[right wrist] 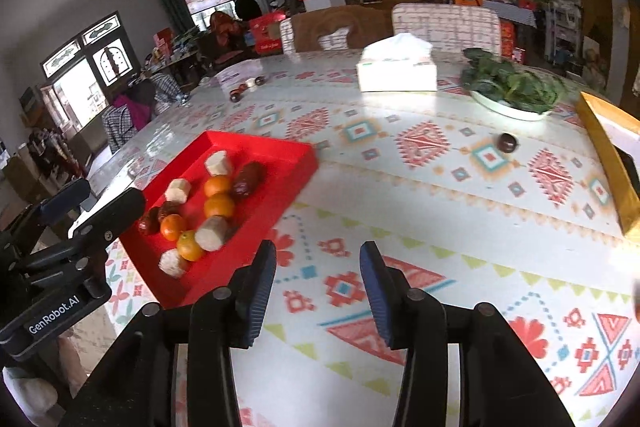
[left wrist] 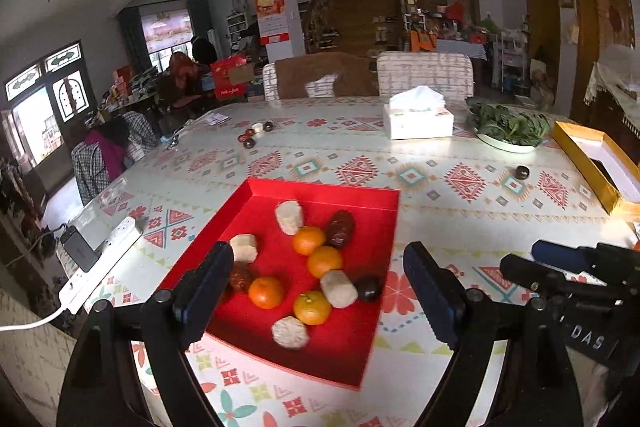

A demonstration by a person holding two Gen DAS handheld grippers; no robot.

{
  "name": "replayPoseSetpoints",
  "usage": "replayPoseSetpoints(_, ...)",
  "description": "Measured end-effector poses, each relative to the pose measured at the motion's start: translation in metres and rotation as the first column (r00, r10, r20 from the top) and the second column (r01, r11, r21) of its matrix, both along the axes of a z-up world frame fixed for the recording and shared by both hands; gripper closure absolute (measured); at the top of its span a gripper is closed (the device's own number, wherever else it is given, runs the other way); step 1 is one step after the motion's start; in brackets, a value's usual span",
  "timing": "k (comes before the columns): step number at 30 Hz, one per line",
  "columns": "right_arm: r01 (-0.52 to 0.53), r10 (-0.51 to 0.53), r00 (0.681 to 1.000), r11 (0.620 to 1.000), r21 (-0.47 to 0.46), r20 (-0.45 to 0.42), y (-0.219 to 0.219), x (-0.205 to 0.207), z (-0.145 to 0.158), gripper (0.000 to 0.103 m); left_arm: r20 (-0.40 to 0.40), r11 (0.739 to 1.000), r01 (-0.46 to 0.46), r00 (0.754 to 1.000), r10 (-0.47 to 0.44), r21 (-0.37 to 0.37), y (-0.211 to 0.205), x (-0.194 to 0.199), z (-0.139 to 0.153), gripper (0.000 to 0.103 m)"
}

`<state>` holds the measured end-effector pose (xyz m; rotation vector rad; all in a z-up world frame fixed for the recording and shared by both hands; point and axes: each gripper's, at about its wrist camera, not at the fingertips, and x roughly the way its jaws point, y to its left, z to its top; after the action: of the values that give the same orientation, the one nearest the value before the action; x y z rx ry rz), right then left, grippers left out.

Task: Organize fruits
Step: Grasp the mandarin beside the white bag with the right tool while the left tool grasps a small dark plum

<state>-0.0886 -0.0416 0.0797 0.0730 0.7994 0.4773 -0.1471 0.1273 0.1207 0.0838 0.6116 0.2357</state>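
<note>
A red tray (left wrist: pixel 320 191) (right wrist: pixel 280 147) lies on the patterned tablecloth. It holds several oranges (left wrist: pixel 324 261) (right wrist: pixel 219 205), several pale peeled chunks (left wrist: pixel 289 217) (right wrist: pixel 211 228) and dark red dates (left wrist: pixel 340 228) (right wrist: pixel 249 178). My left gripper (left wrist: pixel 316 255) hovers over the near part of the tray, open wide, its fingers astride the fruit and touching none. My right gripper (right wrist: pixel 318 249) is to the right of the tray above bare cloth, open and holding nothing. One dark fruit (left wrist: pixel 521 172) (right wrist: pixel 507 143) lies alone further right on the table.
A gold-rimmed box (left wrist: pixel 580 163) (right wrist: pixel 604 151) sits at the right edge. A tissue box (left wrist: pixel 418 121) and a plate of greens (left wrist: pixel 508 127) stand at the back, with small fruits (left wrist: pixel 252 138) at the far left. A power strip (left wrist: pixel 100 263) lies left of the tray.
</note>
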Motion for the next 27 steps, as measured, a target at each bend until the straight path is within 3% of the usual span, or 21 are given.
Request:
replayPoseSetpoints(7, 0.094, -0.094, 0.996, 0.996, 0.012, -0.004, -0.058, 0.007, -0.004, 0.054, -0.022, 0.998, 0.055, 0.998, -0.054, 0.025, -0.030, 0.006, -0.003, 0.017)
replayPoseSetpoints(12, 0.214, -0.214, 0.977, 0.977, 0.019, -0.007, -0.122, 0.023, 0.000, 0.054, -0.051, 0.993, 0.108, 0.993, -0.110, -0.037, -0.042, 0.015, -0.006, 0.017)
replayPoseSetpoints(15, 0.305, -0.305, 0.952, 0.952, 0.010, -0.012, -0.164, 0.042, 0.004, 0.054, -0.063, 0.985, 0.147, 0.986, -0.152, -0.086, -0.050, 0.024, -0.011, 0.017)
replayPoseSetpoints(21, 0.426, -0.426, 0.904, 0.905, -0.007, -0.020, -0.217, 0.076, 0.005, 0.054, -0.101, 0.969, 0.222, 0.967, -0.233, -0.107, -0.069, 0.036, -0.019, 0.017)
replayPoseSetpoints(27, 0.518, -0.517, 0.855, 0.854, 0.044, -0.034, -0.282, 0.034, 0.010, 0.054, -0.137, 0.963, 0.248, 0.955, -0.262, -0.108, -0.078, 0.051, -0.033, 0.017)
